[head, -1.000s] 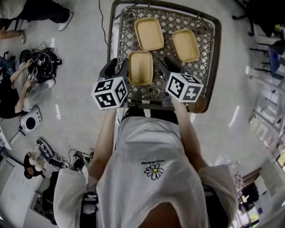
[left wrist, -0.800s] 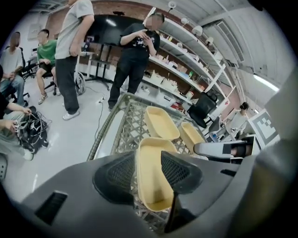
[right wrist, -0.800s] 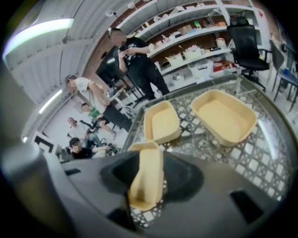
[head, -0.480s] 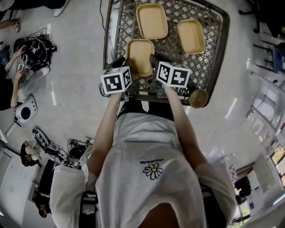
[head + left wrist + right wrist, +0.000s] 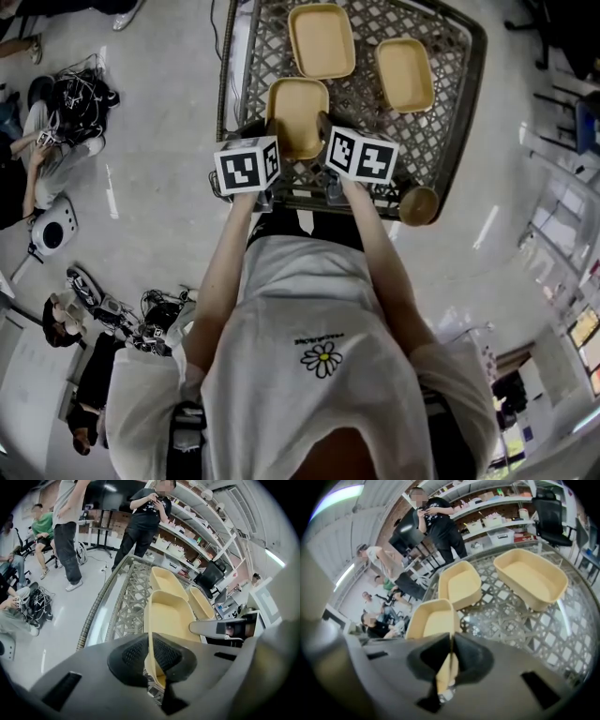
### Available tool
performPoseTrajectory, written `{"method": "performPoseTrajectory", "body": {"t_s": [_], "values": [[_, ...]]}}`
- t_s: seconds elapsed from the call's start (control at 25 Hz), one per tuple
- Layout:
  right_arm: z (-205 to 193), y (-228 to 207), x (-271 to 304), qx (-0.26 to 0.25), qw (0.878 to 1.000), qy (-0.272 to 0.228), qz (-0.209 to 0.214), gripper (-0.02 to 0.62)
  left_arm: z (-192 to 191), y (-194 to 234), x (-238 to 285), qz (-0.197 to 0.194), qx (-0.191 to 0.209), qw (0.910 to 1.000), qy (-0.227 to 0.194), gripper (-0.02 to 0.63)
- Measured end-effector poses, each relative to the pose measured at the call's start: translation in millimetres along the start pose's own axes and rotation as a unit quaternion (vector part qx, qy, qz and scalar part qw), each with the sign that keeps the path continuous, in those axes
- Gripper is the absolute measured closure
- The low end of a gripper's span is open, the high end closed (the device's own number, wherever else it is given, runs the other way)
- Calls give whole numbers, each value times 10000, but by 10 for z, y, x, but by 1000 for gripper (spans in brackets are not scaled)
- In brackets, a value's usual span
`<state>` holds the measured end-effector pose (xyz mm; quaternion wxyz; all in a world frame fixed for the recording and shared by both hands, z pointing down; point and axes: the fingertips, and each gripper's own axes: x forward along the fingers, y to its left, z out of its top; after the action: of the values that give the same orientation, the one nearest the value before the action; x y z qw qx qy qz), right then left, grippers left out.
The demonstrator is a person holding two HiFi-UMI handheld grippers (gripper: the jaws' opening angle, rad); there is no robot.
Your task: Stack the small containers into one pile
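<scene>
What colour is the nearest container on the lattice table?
Pale tan: the container shows best in the head view.

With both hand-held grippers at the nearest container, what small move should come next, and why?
Probably lift the nearest container straight up a little, once the grip is firm. The left hand-held gripper and the right hand-held gripper are closing their jaws on its opposite side walls, and it sits on the lattice table, apart from the far container.
</scene>
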<state>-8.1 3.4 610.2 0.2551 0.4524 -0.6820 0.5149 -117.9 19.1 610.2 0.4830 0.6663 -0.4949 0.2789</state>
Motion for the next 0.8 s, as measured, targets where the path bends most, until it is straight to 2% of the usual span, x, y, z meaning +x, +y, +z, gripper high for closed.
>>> {"method": "performPoseTrajectory", "body": {"t_s": [0.12, 0.28, 0.4, 0.52, 0.64, 0.8], "values": [[255, 146, -256, 83, 9985, -508, 178, 549, 274, -132, -228, -74, 302, 9983, -491, 561], [614, 360, -768, -389, 9915, -1226, 205, 549, 637, -448, -652, -215, 697, 9899, -1212, 561], [855, 500, -1213, -672, 9806, -1835, 157, 551, 893, -723, -989, -310, 929, 9798, -1746, 561], [1100, 602, -1558, -926, 9632, -2521, 119, 549, 1156, -950, -1224, -450, 1235, 9654, -2250, 561], [1173, 639, -1758, -949, 9536, -2855, 87, 550, 1254, -1080, -1358, -531, 1406, 9563, -2507, 561], [1161, 644, -1864, -968, 9509, -2939, 57, 551, 1223, -1143, -1415, -580, 1343, 9551, -2577, 562]]}}
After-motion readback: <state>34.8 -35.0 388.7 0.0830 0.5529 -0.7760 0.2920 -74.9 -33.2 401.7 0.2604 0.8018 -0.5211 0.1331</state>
